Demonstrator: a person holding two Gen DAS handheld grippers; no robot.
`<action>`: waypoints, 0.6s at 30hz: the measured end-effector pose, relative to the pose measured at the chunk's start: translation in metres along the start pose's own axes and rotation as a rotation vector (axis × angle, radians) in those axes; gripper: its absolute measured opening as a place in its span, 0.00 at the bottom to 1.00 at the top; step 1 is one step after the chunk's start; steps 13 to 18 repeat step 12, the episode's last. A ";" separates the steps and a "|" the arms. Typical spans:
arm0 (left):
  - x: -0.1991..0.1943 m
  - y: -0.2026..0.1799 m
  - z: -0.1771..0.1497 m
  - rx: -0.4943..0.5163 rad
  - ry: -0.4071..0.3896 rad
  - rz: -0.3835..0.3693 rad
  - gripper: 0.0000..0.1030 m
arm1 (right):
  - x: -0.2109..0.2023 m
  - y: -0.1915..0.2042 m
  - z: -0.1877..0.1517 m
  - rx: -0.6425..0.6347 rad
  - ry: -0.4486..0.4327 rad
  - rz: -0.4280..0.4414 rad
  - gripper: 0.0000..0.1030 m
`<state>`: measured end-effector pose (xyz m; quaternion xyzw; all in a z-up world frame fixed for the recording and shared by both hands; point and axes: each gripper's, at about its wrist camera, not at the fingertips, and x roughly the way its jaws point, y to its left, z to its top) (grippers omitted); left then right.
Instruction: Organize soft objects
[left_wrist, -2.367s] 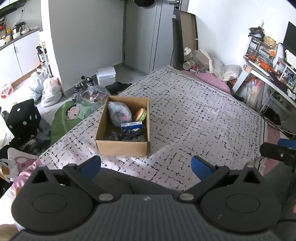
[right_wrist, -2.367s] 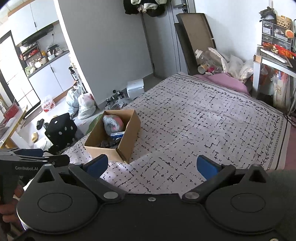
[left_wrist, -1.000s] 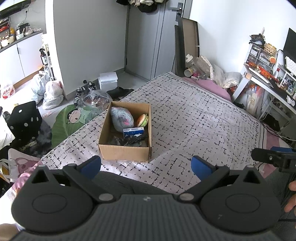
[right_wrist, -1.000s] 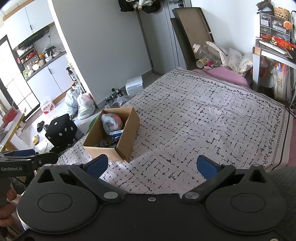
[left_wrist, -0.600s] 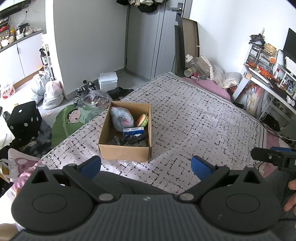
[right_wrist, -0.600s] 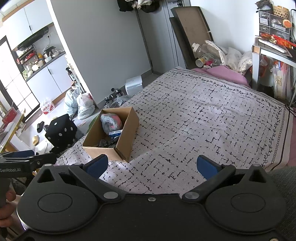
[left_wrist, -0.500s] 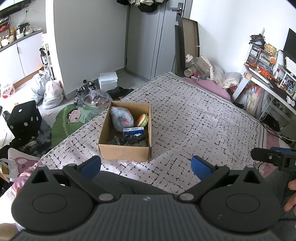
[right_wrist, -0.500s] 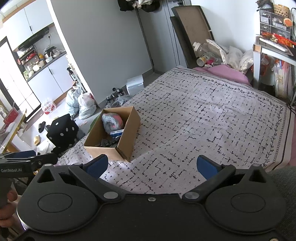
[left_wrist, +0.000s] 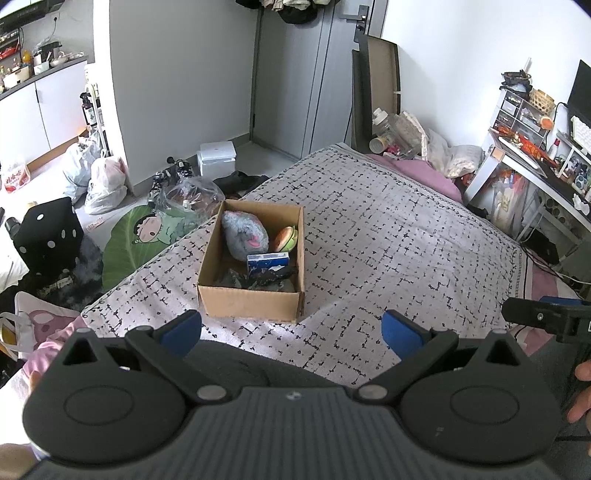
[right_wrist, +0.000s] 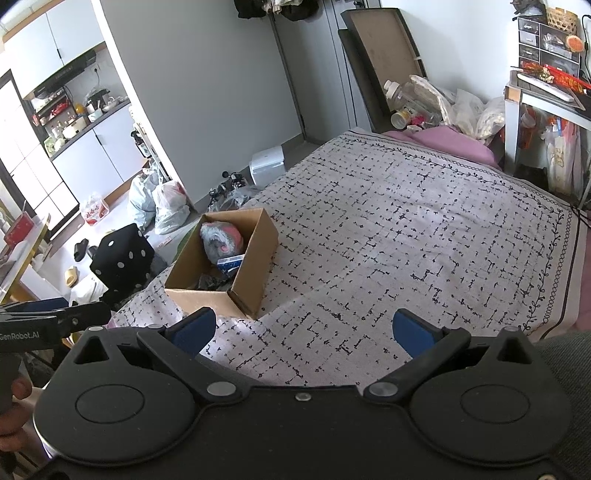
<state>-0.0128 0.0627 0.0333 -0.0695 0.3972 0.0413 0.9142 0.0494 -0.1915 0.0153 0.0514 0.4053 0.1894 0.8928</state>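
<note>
A bed with a white quilted cover (left_wrist: 388, 236), printed with short black dashes in a loose grid and edged with a black scroll border, fills the middle of both views. Near its left edge stands an open rectangular cardboard box (left_wrist: 251, 299) of plain brown corrugated board, flaps gone or folded away. Inside it, at the far end, lies a rounded grey plush toy (left_wrist: 244, 235) with shaggy fur and a pink patch; just right of it sits a small soft burger-shaped toy (left_wrist: 283, 238), tan bun over a green layer. In front of these a flat blue and white packet (left_wrist: 267, 261) leans, and the near end of the box holds a crumpled dark mass (left_wrist: 258, 277) whose make I cannot tell.

The left gripper (left_wrist: 291, 329) hangs over the near edge of the bed, its matte black fingers with blue pads spread wide and holding nothing. The right gripper (right_wrist: 303, 330) is likewise spread wide and empty, well apart from the box, which lies to its far left (right_wrist: 221, 266).

On the floor left of the bed sit a black cube with white dots (left_wrist: 48, 230), knotted white plastic bags (left_wrist: 105, 181) and a green leaf-shaped cushion (left_wrist: 136, 240)
</note>
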 end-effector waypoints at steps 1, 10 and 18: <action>0.000 0.000 0.000 -0.001 0.001 0.000 1.00 | 0.000 -0.001 0.000 0.000 0.000 0.000 1.00; 0.000 -0.004 0.004 0.007 -0.021 -0.011 1.00 | 0.000 -0.002 -0.001 0.003 0.000 0.001 1.00; 0.002 -0.005 0.005 0.010 -0.016 -0.011 1.00 | 0.000 -0.002 0.000 0.003 0.000 0.001 1.00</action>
